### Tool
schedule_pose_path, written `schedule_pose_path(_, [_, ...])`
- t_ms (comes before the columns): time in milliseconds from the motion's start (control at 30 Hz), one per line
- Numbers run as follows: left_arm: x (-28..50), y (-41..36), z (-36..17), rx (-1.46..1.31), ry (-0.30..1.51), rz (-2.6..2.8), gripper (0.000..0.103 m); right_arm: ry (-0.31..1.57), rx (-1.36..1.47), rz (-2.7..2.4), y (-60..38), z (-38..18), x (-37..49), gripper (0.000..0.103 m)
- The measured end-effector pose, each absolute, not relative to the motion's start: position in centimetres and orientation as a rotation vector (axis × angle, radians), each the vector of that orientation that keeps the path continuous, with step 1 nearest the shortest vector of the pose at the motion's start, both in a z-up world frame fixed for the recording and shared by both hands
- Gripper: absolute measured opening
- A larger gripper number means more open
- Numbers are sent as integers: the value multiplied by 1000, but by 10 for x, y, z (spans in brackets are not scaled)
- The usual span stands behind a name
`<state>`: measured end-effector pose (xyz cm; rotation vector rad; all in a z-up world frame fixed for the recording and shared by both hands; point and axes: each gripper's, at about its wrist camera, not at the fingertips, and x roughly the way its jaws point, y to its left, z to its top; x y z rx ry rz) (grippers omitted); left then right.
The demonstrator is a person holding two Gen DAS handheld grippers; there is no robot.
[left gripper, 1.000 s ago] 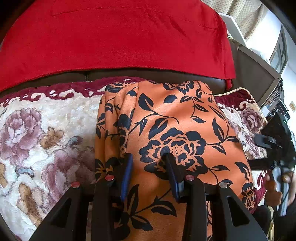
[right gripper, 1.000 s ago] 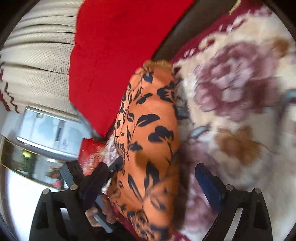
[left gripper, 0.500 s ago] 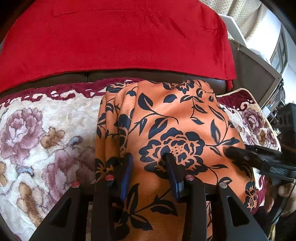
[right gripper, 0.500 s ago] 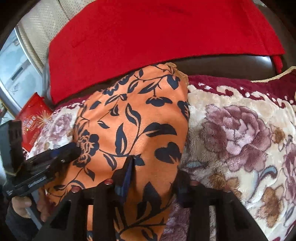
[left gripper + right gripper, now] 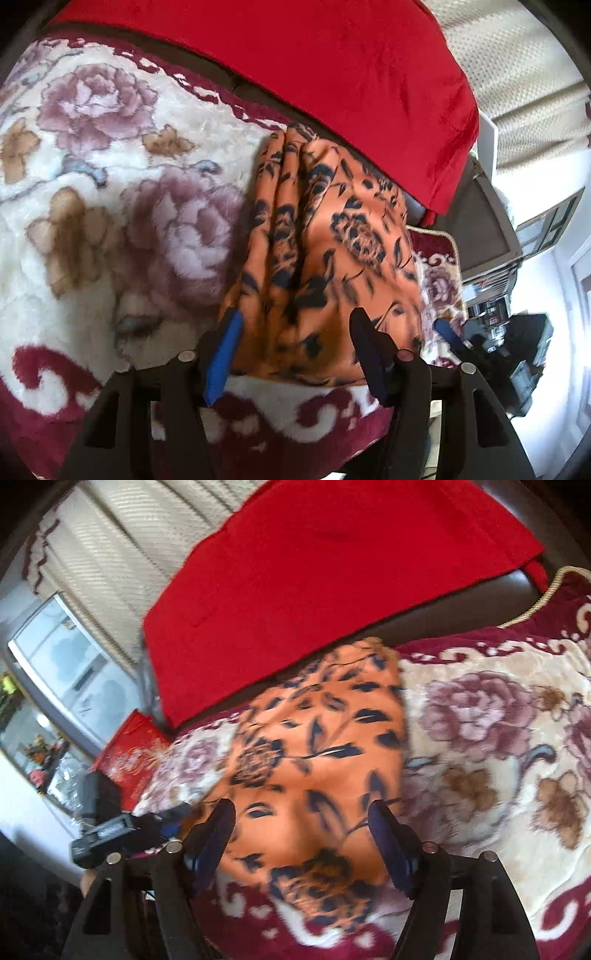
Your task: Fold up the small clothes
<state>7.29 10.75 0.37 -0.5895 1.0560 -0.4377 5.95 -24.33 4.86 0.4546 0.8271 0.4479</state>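
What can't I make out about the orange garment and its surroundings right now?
Orange garment: near hem smeared by motion blur, right wrist view.
Stacked folds: how many layers lie beneath is hidden by the top layer, left wrist view.
Red cloth: cut off by the upper frame edge, both views.
Shelf clutter: too small and washed out by glare, left wrist view.
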Motion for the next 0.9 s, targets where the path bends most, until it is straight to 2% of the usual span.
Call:
schedule_pose_path(33, [72,103,-1,-542,1074,-423,17,832,444,468,-236,49,58,77])
schedule_pose_path(167, [71,104,-24,-597,1125,-409,17,884,440,490,-223,39,56,77])
schedule_pose_path(267, [67,103,-9,-544,1110,-418,26,880,501,497,-227,33,53,77])
schedule_pose_path(333, [63,99,4,-479,1099,-352,48,870,543,497,-235,32,50,82])
schedule_pose_path(367, [61,98,11,-454,1076,-314,62,864,560,493,-238,32,48,83])
schedule_pose_path(400, [58,96,19,-421,1039,-278,67,858,575,490,-241,31,48,84])
schedule_pose_path(533, [58,83,35,-261,996,-178,69,858,599,465,-251,29,48,84])
schedule_pose_path(900, [77,76,39,-222,1004,-157,70,880,684,436,-275,14,54,84])
